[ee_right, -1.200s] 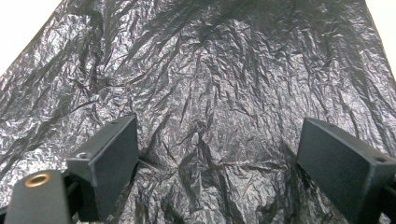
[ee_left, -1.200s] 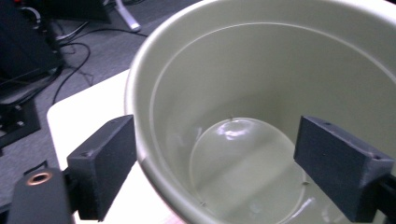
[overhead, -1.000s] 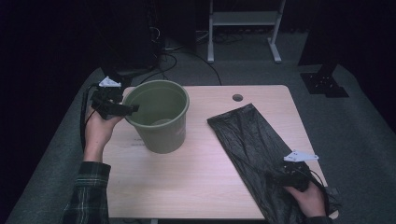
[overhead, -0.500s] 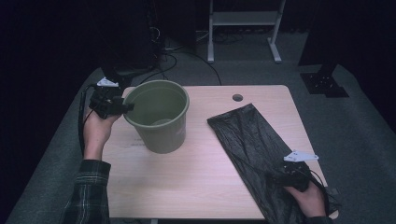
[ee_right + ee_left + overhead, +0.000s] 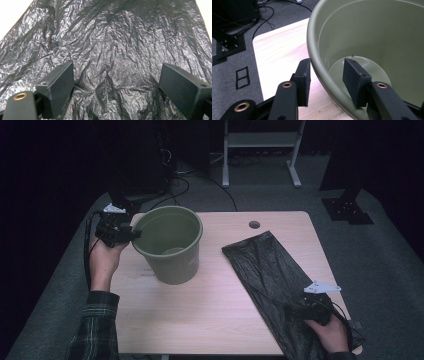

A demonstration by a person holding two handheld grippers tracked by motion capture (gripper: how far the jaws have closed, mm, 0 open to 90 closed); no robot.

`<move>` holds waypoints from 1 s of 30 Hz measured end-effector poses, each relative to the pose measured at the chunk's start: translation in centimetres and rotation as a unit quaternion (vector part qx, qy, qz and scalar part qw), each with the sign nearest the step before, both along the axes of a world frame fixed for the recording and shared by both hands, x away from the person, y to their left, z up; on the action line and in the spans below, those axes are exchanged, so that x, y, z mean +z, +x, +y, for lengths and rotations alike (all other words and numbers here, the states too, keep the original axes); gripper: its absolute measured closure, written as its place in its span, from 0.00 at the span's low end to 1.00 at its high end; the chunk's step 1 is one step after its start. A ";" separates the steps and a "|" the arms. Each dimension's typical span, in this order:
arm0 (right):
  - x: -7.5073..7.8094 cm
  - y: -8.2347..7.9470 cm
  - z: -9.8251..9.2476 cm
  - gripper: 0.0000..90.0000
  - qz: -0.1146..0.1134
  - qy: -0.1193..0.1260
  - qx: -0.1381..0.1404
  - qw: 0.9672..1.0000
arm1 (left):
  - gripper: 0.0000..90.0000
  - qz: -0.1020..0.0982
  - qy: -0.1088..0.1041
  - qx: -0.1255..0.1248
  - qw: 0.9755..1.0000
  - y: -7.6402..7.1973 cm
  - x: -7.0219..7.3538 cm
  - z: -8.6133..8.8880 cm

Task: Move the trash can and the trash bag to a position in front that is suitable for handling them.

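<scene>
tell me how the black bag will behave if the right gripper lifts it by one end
The bag is thin crinkled film lying flat, so it will probably droop and fold rather than hold shape. It looks very light and may slide on the smooth table. The right gripper, jaws wide, would likely pinch only a wrinkle.

One bucket (image 5: pixel 169 245), one black bag (image 5: pixel 272 280) and two grippers (image 5: pixel 131 234) (image 5: pixel 295 309) are sitting on one bench (image 5: pixel 210 320)

The wooden table (image 5: pixel 215 320) has a small round hole (image 5: pixel 254 224) near its far edge. Behind it stands a white metal frame (image 5: pixel 260 140) on grey carpet (image 5: pixel 380 240) (some black cables (image 5: pixel 185 180) lie there).
</scene>
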State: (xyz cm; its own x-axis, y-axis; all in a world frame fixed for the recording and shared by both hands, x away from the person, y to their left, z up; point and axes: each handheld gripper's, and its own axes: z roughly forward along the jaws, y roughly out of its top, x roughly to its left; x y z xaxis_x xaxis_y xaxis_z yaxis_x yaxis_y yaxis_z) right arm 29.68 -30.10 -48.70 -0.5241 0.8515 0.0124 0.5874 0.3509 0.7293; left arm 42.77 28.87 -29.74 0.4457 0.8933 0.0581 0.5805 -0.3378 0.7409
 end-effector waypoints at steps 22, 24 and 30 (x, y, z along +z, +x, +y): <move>0.0 0.0 0.0 0.13 -0.001 0.000 0.000 1.000 | 0.88 0.005 0.000 -0.061 0.998 -0.2 0.2 -3.3; 0.0 0.0 0.0 0.13 -0.001 0.000 0.000 1.000 | 0.88 0.006 -0.004 -0.062 0.998 -0.2 0.2 -3.4; 0.0 0.0 0.0 0.13 -0.001 0.000 0.000 1.000 | 0.88 -0.001 -0.011 -0.079 0.997 -0.8 0.0 -4.3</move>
